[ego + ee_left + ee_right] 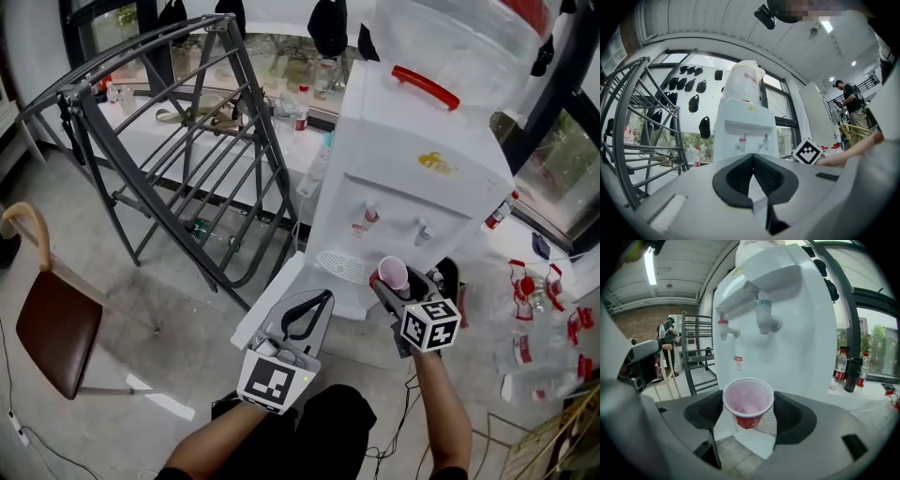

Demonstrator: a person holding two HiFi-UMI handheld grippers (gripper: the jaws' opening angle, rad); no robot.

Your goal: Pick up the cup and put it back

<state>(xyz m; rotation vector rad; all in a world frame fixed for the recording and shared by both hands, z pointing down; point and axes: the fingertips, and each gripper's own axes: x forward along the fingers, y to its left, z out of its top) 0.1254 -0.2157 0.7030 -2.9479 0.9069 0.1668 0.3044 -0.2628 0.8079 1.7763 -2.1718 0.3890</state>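
- The right tongs (748,414) stand wide, their pads pressing both sides of a small red disposable plastic cup (748,399), held mouth up in the air below the taps.
- The left tongs (752,176) are closed together and empty.
- The cup looks light, thin-walled, smooth and easily crushed. A gentle hold just under the stiffer rim suits it.
- Beyond stands a tall, glossy white plastic water dispenser (412,178).

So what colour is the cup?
The cup is red outside, whitish inside; best in the right gripper view.
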